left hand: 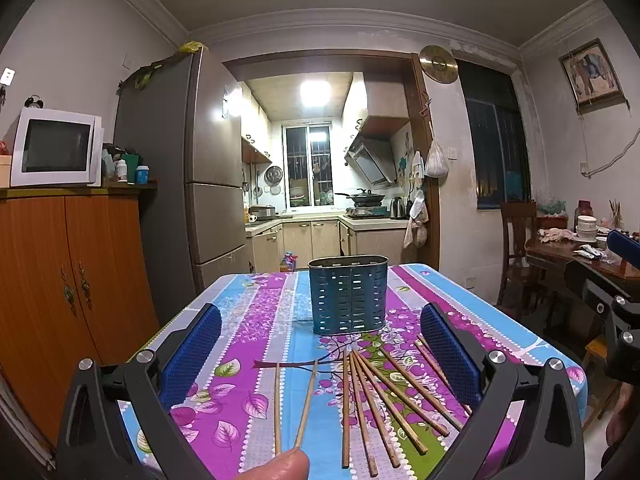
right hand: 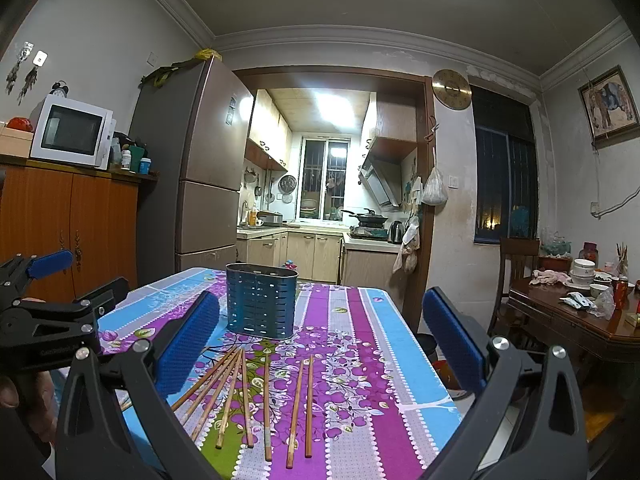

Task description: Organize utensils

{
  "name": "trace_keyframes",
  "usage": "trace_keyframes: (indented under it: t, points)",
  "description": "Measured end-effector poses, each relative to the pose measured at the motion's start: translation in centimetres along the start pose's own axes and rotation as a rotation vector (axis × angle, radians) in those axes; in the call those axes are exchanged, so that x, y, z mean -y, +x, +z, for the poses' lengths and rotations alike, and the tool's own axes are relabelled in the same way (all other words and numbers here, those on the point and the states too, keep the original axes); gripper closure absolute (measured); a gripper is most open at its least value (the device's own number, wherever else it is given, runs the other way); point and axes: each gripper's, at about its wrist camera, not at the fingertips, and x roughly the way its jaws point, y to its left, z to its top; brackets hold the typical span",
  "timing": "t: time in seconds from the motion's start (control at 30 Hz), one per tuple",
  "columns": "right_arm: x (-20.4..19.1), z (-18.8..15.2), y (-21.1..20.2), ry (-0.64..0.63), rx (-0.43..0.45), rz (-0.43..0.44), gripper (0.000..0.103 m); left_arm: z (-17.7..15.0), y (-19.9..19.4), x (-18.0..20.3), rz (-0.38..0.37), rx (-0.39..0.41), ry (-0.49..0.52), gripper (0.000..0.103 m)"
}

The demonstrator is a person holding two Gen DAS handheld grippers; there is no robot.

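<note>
A blue perforated metal utensil holder stands upright on the flowered tablecloth, just beyond my left gripper, which is open with nothing between its blue pads. Several wooden chopsticks lie fanned out on the cloth in front of the holder, and two more lie apart to their left. In the right wrist view the holder sits ahead and to the left. The fanned chopsticks and a separate pair lie below my right gripper, which is also open with nothing in it.
The table ends close on the right and at the far side. A wooden dining table with bowls and a chair stand to the right. A cabinet with a microwave and a fridge stand left. A person's fingertip shows at the bottom.
</note>
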Motion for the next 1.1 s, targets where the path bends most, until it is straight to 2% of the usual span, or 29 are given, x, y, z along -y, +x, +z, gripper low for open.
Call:
trace_keyframes:
  t: [1.1]
  points:
    - [-0.4,0.3,-0.5,-0.005,0.001,0.005,0.005,0.4,-0.2,-0.2,-0.003,-0.003,-0.002,0.003]
